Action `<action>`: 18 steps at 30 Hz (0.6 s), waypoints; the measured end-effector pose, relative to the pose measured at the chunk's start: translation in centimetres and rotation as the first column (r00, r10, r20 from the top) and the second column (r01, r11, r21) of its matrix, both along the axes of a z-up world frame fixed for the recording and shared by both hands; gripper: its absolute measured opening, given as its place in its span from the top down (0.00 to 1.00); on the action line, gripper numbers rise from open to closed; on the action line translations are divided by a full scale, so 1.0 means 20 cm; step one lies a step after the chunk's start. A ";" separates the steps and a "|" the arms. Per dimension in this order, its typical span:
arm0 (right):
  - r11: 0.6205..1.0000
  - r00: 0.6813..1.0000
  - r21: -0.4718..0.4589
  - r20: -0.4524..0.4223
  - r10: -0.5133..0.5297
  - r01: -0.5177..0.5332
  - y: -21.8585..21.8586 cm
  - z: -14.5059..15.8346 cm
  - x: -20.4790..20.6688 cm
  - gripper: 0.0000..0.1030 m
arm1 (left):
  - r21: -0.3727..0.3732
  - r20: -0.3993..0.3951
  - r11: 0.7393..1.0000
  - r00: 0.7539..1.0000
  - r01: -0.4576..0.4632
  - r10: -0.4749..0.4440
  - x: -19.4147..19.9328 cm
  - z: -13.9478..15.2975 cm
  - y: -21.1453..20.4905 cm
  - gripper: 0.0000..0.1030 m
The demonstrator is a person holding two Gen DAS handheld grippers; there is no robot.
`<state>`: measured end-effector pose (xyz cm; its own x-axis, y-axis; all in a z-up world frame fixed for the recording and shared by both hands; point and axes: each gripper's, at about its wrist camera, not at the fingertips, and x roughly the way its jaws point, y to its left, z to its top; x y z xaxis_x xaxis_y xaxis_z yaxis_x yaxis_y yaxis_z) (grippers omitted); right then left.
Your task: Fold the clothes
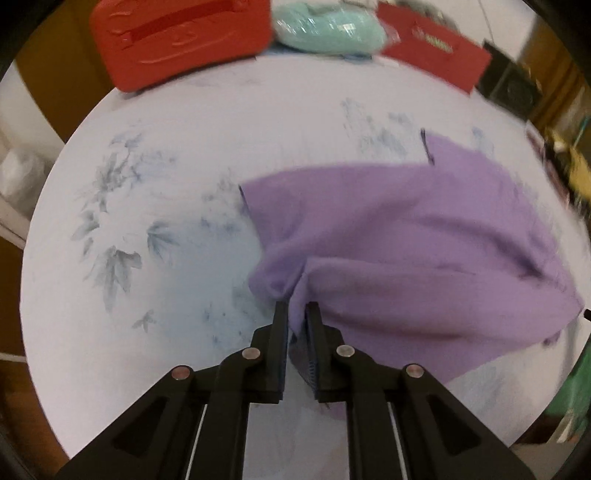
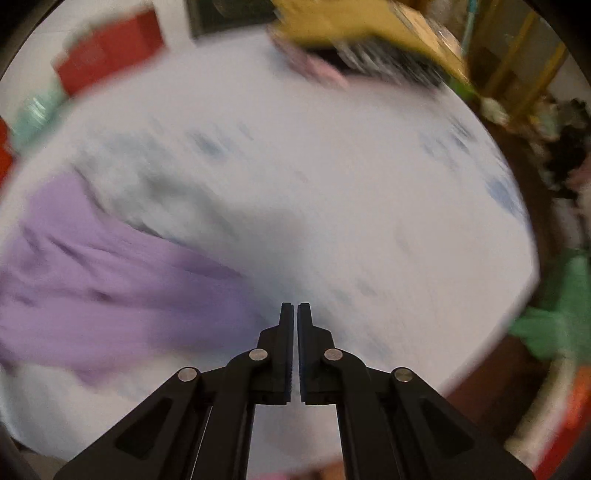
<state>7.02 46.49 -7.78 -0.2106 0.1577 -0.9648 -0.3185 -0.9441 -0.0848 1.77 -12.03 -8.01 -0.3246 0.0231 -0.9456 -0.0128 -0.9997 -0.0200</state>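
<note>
1. Fingers of the left gripper [image 1: 297,308] pinch a gathered fold of the soft purple fabric garment [image 1: 406,236]; the cloth bunches into the narrow gap between the two black pads and creases fan outward from there.
2. Fingers of the right gripper [image 2: 295,308] are pressed together with only a thin slit between the pads, and nothing is caught in them.
3. In the left wrist view, the purple garment lies spread on the white round tabletop printed with blue-grey leaves [image 1: 166,184], reaching from the pinch point toward the right edge of the table. Two short dark marks show along its far edge.
4. In the right wrist view, which is heavily blurred, the same purple garment [image 2: 110,277] lies to the left of the closed right gripper, apart from its tips. Bare tabletop [image 2: 369,203] lies under and ahead of the gripper.
5. At the far rim of the table in the left wrist view sit a red moulded plastic case [image 1: 177,37], a pale mint bundle wrapped in clear plastic [image 1: 328,29] just beside it, and a flat red box with gold lettering [image 1: 436,51] on the other side of the bundle.
6. A green cloth [image 2: 561,314] shows beyond the table's right edge in the right wrist view; its shape is too blurred to tell.
</note>
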 end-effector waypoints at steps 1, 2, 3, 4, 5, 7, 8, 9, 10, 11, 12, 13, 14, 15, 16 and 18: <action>0.999 1.000 -0.037 -0.013 -0.018 0.018 0.03 0.00 0.04 0.97 | 0.004 0.005 1.000 1.000 -0.001 0.001 0.01 0.00 -0.01 0.90; 0.997 0.999 -0.072 -0.045 -0.028 0.025 0.05 0.02 0.05 0.97 | 0.012 0.004 1.000 1.000 -0.010 0.010 0.01 0.01 -0.04 0.87; 0.996 0.997 -0.087 -0.076 -0.017 0.010 0.05 0.06 0.04 0.97 | 0.018 -0.009 1.000 1.000 -0.024 0.025 0.02 0.05 -0.07 0.83; 0.996 0.994 -0.093 -0.106 0.003 -0.013 0.03 0.09 0.01 0.97 | 0.011 -0.036 0.999 0.999 -0.033 0.034 0.02 0.11 -0.10 0.71; 0.995 0.991 -0.098 -0.135 0.022 -0.035 0.02 0.13 -0.01 0.96 | 0.003 -0.064 0.999 0.997 -0.043 0.043 0.02 0.16 -0.12 0.59; 0.986 0.974 -0.125 -0.214 0.080 -0.108 -0.06 0.21 -0.12 0.95 | -0.021 -0.127 0.998 0.990 -0.063 0.060 0.01 0.27 -0.17 0.49; 0.978 0.962 -0.142 -0.247 0.113 -0.151 -0.11 0.23 -0.18 0.94 | -0.038 -0.162 0.996 0.984 -0.075 0.068 0.00 0.33 -0.19 0.47; 0.967 0.948 -0.160 -0.281 0.147 -0.198 -0.16 0.26 -0.25 0.94 | -0.043 -0.179 0.996 0.981 -0.082 0.074 -0.02 0.35 -0.21 0.46; 0.956 0.936 -0.174 -0.304 0.177 -0.237 -0.21 0.27 -0.31 0.93 | -0.039 -0.181 0.996 0.980 -0.084 0.076 -0.05 0.36 -0.22 0.46; 0.941 0.921 -0.183 -0.322 0.217 -0.285 -0.29 0.28 -0.39 0.92 | -0.036 -0.179 0.996 0.981 -0.083 0.075 -0.08 0.34 -0.22 0.46; 0.926 0.908 -0.186 -0.330 0.256 -0.329 -0.37 0.28 -0.46 0.92 | -0.033 -0.174 0.996 0.982 -0.082 0.075 -0.11 0.32 -0.21 0.46; 0.911 0.897 -0.188 -0.333 0.292 -0.366 -0.44 0.27 -0.52 0.91 | -0.024 -0.161 0.997 0.984 -0.076 0.072 -0.14 0.28 -0.20 0.46; 0.895 0.884 -0.189 -0.335 0.327 -0.403 -0.51 0.27 -0.58 0.91 | -0.013 -0.145 0.997 0.987 -0.076 0.074 -0.17 0.23 -0.18 0.46; 0.878 0.869 -0.190 -0.337 0.362 -0.440 -0.59 0.27 -0.64 0.91 | -0.002 -0.127 0.996 0.988 -0.084 0.083 -0.20 0.18 -0.17 0.46; 0.862 0.858 -0.195 -0.335 0.389 -0.468 -0.65 0.26 -0.69 0.91 | 0.013 -0.108 0.995 0.990 -0.094 0.095 -0.23 0.13 -0.17 0.46; 0.833 0.841 -0.216 -0.330 0.428 -0.509 -0.74 0.22 -0.79 0.90 | 0.046 -0.084 0.991 0.988 -0.124 0.128 -0.27 0.06 -0.17 0.46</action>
<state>-8.73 31.61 -3.29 -0.4335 -0.2960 -0.8511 0.1968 -0.9528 0.2311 -3.54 -15.44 -6.77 -0.4076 0.0145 -0.9131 0.1098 -0.9918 -0.0648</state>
